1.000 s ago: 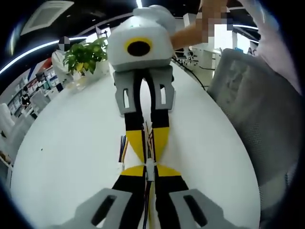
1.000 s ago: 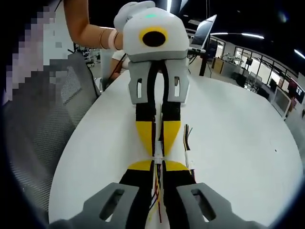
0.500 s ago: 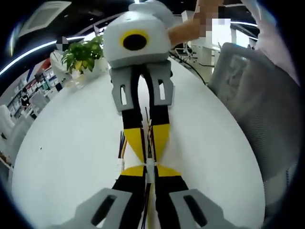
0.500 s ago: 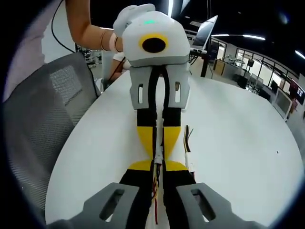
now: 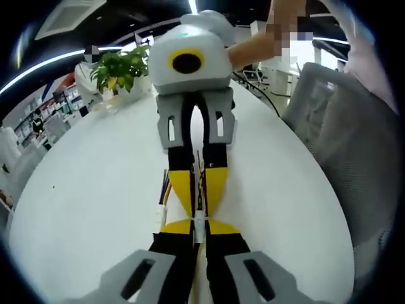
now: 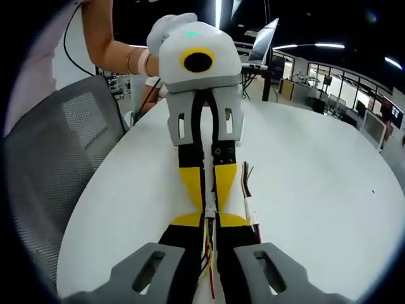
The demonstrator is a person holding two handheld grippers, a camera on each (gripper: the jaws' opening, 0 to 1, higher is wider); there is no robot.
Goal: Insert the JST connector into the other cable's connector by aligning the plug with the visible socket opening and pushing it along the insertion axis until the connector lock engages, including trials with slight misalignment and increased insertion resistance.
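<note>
Where the round white table [image 5: 82,209] curves past a grey mesh chair [image 5: 354,145], the two grippers meet tip to tip over its middle. Near the table's far edge stands a potted plant [image 5: 120,69]. Seen from the left gripper view, the left gripper [image 5: 199,233] is clamped on the white JST connector [image 5: 199,223], and the right gripper [image 5: 197,183], facing it, is closed on the other cable's connector [image 5: 201,212]. Both connectors touch at the tips. A spare cable [image 6: 248,196] lies on the table just beside the jaws.
</note>
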